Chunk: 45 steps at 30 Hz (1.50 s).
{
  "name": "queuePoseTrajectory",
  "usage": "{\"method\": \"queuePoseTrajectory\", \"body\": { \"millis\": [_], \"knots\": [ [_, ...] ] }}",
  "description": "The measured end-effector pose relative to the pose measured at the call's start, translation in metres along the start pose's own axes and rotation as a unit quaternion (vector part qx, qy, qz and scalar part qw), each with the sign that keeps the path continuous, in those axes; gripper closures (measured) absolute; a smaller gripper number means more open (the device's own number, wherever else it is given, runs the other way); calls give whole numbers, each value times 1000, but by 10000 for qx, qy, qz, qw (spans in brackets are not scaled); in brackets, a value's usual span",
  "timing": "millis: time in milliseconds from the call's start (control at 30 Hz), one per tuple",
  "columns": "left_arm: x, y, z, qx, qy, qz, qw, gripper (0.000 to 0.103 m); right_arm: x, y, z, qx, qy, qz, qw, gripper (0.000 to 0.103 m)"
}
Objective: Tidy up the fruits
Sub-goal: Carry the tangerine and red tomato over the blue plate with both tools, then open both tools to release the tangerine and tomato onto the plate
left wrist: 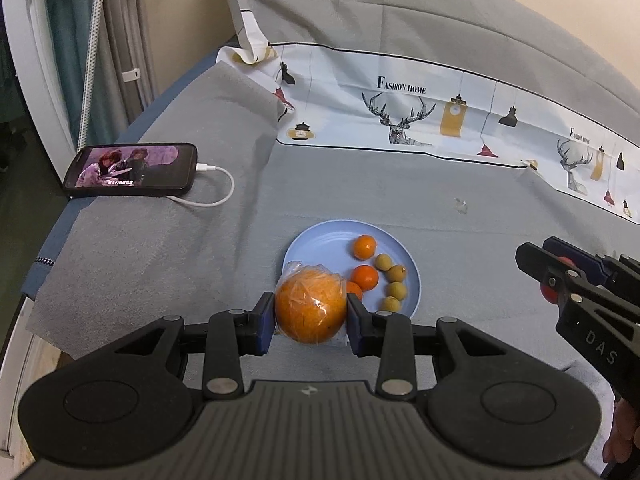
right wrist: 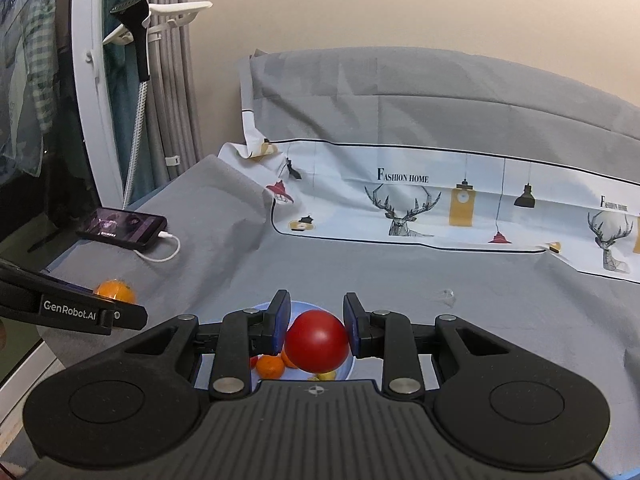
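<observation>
The blue plate (left wrist: pixel 308 240) already holds small oranges (left wrist: pixel 364 247) and a row of little yellow-green fruits (left wrist: pixel 396 273) toward its 3 o'clock side. Two pieces look left to place: the left gripper (left wrist: pixel 311 316) clamps a big wrapped orange (left wrist: pixel 310 307) over the plate's 7 o'clock edge, and the right gripper (right wrist: pixel 316 330) squeezes a red tomato (right wrist: pixel 317 341) above it. Everything sits on a grey bedsheet (left wrist: pixel 160 248); a charging phone (left wrist: pixel 132 170) lies at 10 o'clock, a printed pillowcase (left wrist: pixel 400 112) at 12.
</observation>
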<state>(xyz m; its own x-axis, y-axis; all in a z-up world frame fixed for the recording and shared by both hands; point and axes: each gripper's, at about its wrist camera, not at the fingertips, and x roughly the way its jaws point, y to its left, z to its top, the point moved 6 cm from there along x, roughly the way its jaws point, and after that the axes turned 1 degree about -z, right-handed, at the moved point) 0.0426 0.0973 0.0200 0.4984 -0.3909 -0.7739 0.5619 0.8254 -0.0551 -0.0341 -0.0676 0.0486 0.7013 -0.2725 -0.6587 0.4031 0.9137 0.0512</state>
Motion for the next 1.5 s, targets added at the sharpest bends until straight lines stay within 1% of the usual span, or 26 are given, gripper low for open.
{"method": "queuePoseTrajectory", "body": {
  "millis": [300, 567, 1000, 1167, 1367, 1500],
  "knots": [
    [13, 3, 0, 17, 114, 1, 9999, 63, 11, 5, -2, -18, 114, 60, 9999, 73],
    [38, 1, -1, 96, 308, -68, 9995, 63, 32, 2, -9, 1, 327, 89, 9994, 73],
    [102, -8, 12, 223, 713, -173, 9971, 63, 89, -2, -25, -6, 804, 155, 9966, 73],
    [128, -10, 19, 281, 818, -184, 9961, 63, 112, -1, -31, -149, 943, 264, 9951, 72],
    [162, -8, 26, 313, 984, -158, 9945, 63, 141, -7, -39, -158, 1140, 386, 9926, 72],
    [184, -7, 27, 362, 1085, -110, 9934, 63, 162, -7, -49, -217, 1316, 500, 9898, 72]
  ]
}}
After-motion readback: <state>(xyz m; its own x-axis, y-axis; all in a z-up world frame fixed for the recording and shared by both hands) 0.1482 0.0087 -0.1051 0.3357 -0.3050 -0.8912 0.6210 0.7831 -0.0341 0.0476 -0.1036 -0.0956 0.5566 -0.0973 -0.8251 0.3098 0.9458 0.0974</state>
